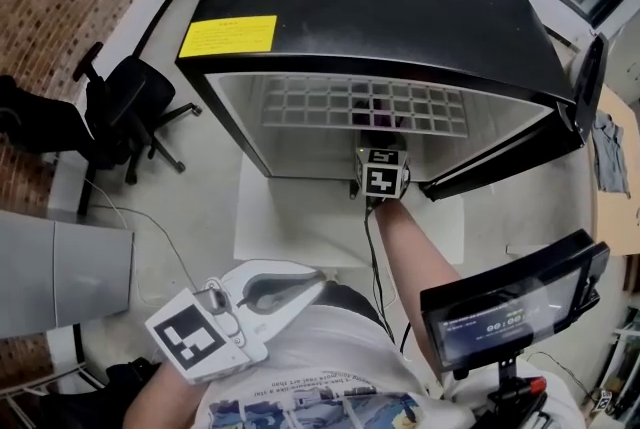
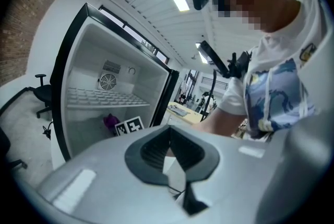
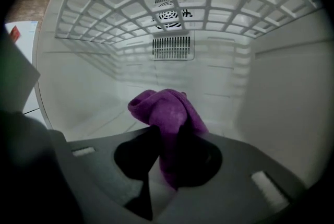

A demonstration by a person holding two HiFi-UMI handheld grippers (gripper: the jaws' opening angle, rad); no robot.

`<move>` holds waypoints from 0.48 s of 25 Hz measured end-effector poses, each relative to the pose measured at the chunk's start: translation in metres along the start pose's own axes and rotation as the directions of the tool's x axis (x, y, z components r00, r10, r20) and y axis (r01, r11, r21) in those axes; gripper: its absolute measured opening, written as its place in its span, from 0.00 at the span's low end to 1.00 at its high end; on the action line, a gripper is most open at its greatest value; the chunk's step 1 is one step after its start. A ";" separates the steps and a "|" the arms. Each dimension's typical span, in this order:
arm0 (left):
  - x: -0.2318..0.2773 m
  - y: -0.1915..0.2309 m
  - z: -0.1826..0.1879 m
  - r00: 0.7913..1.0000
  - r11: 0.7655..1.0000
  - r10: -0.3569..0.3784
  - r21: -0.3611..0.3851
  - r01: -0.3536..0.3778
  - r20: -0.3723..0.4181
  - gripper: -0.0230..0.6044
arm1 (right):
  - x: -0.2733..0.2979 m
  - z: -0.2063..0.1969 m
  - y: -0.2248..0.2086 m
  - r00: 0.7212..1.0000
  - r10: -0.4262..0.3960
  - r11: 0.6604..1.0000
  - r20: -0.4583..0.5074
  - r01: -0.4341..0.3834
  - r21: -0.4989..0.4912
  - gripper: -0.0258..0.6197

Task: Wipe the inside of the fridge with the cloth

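A black fridge (image 1: 380,7) stands open, showing a white inside and a white wire shelf (image 1: 365,105). My right gripper (image 3: 168,140) reaches in below that shelf; its marker cube (image 1: 382,172) sits at the fridge mouth. It is shut on a purple cloth (image 3: 166,110), which bunches up past the jaws just above the fridge floor. From the left gripper view the cloth (image 2: 110,121) shows low in the fridge, beside the cube. My left gripper (image 1: 316,285) hangs back near the person's body, outside the fridge, with its jaws together and nothing in them.
The fridge door (image 1: 588,82) swings out to the right. A black office chair (image 1: 120,112) stands left of the fridge by a brick wall. A screen on a stand (image 1: 510,309) is at the lower right. A white mat (image 1: 290,222) lies before the fridge.
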State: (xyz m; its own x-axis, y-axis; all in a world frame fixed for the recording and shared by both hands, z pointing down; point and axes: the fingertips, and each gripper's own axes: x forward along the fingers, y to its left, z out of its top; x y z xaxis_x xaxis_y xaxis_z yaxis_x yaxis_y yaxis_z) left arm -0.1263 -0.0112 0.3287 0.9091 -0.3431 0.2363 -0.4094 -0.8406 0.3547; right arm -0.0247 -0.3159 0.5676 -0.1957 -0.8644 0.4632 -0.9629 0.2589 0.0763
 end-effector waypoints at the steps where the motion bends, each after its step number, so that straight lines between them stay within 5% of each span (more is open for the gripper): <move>1: -0.002 0.000 0.000 1.000 1.000 0.004 -0.001 -0.004 0.003 0.04 | 0.001 0.001 0.006 1.000 0.010 1.000 0.000 -0.010 0.000 0.16; 12: -0.023 -0.001 -0.006 0.997 0.997 0.070 -0.015 -0.069 0.024 0.04 | 0.014 0.014 0.074 0.990 0.138 0.990 0.005 -0.138 -0.003 0.16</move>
State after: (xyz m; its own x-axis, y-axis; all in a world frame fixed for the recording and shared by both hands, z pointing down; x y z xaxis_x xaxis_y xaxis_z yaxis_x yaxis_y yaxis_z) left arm -0.1473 -0.0003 0.3283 0.8800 -0.4105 0.2390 -0.4725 -0.8085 0.3508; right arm -0.1011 -0.3153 0.5672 -0.3277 -0.8224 0.4651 -0.9261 0.3771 0.0141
